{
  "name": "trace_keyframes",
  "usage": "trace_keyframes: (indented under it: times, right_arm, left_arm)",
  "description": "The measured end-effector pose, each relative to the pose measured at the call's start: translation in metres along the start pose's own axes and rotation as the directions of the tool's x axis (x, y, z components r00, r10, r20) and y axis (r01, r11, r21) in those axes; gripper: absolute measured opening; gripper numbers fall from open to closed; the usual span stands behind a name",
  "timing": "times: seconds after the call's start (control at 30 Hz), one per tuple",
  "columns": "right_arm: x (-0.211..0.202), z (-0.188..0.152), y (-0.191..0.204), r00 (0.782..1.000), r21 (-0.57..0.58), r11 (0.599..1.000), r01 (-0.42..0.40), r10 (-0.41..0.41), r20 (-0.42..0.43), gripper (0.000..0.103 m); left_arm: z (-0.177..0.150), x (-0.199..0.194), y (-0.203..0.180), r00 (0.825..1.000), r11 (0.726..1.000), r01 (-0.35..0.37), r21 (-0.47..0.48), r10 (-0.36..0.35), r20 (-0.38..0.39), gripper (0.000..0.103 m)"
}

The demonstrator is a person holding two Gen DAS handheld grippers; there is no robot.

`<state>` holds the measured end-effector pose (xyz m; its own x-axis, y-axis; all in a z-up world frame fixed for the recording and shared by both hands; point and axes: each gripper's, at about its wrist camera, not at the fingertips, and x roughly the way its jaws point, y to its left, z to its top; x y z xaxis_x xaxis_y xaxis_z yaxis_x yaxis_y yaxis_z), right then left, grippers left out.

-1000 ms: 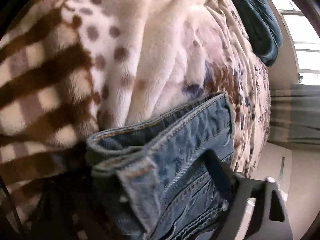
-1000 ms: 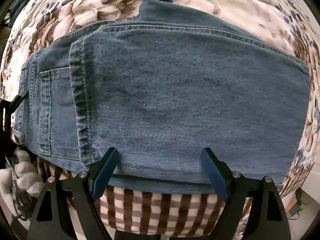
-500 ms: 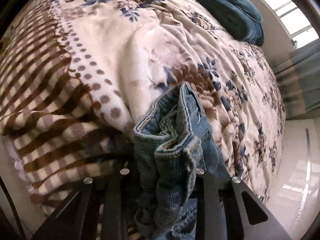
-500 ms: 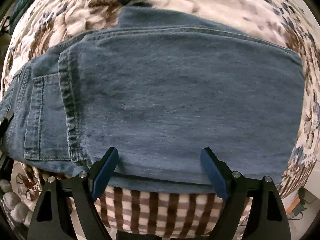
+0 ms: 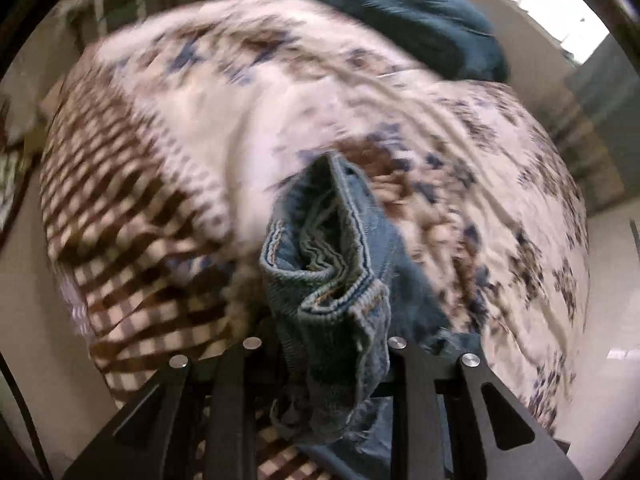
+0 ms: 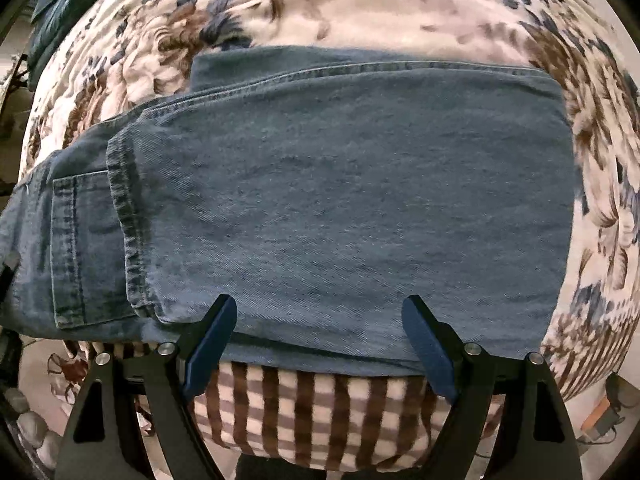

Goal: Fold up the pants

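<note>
One pair of blue denim pants [image 6: 340, 200] lies folded on a bed, a leg laid across the seat so its hem runs down beside a back pocket [image 6: 86, 248]. The near edge of the pants sits at the bed's edge, just above the checked border of the blanket [image 6: 312, 408]. The waistband end [image 5: 332, 280] is bunched and lifted, clamped in the left gripper [image 5: 324, 352], whose two fingers press in on the denim from both sides. The right gripper [image 6: 320, 344] hovers at the near edge of the pants with its two blue-padded fingers [image 6: 212, 332] spread wide, holding nothing. The blanket is cream with brown and blue flowers. One dark teal pillow or cushion [image 5: 400, 20] lies at the far end of the bed, near a bright window [image 5: 560, 0]. Pale floor [image 5: 612, 320] shows beside the bed. The left view is blurred.
</note>
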<state>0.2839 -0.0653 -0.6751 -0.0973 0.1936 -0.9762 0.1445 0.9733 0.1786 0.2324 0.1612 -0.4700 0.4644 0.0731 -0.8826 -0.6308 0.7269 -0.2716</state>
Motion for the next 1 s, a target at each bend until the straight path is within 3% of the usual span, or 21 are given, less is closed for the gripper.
trace_keyframes:
  times: [0.13,0.27,0.4,0.57,0.67,0.73,0.83,0.87,1.0]
  right_arm:
    - [-0.013,0.002,-0.028,0.999,0.027,0.999,-0.027,0.026,0.025,0.087]
    - [-0.031,-0.003,-0.065,0.998,0.081,0.996,-0.040,0.035,0.060,0.087]
    - [-0.050,-0.011,-0.116,0.995,0.180,0.982,-0.050,0.033,0.095,0.087]
    - [-0.061,-0.025,-0.194,0.993,0.326,0.945,-0.021,-0.019,0.118,0.087]
    - [-0.065,-0.042,-0.246,0.992,0.413,0.911,-0.006,-0.046,0.116,0.087]
    - [-0.066,-0.053,-0.273,0.992,0.454,0.891,0.010,-0.066,0.108,0.087]
    - [-0.066,-0.067,-0.304,0.991,0.494,0.869,0.031,-0.090,0.097,0.087]
    - [-0.067,-0.072,-0.314,0.991,0.505,0.863,0.034,-0.094,0.093,0.087]
    - [-0.071,-0.085,-0.341,0.993,0.523,0.852,0.022,-0.078,0.085,0.087]
  left_arm:
    - [-0.011,-0.015,-0.042,0.997,0.989,0.036,0.146,-0.045,0.061,0.022]
    - [-0.027,-0.029,-0.088,0.986,0.947,0.112,0.300,-0.144,0.086,0.022]
    - [-0.063,-0.041,-0.138,0.968,0.872,0.202,0.445,-0.246,0.043,0.022]
    - [-0.140,-0.049,-0.195,0.945,0.731,0.295,0.616,-0.318,-0.075,0.021]
    - [-0.199,-0.042,-0.226,0.928,0.628,0.359,0.690,-0.317,-0.195,0.021]
    - [-0.232,-0.030,-0.239,0.921,0.583,0.386,0.715,-0.284,-0.265,0.021]
    - [-0.273,-0.007,-0.247,0.926,0.542,0.377,0.751,-0.210,-0.313,0.021]
    - [-0.279,-0.002,-0.246,0.926,0.540,0.376,0.753,-0.196,-0.322,0.021]
    - [-0.298,0.016,-0.243,0.941,0.488,0.334,0.806,-0.126,-0.314,0.022]
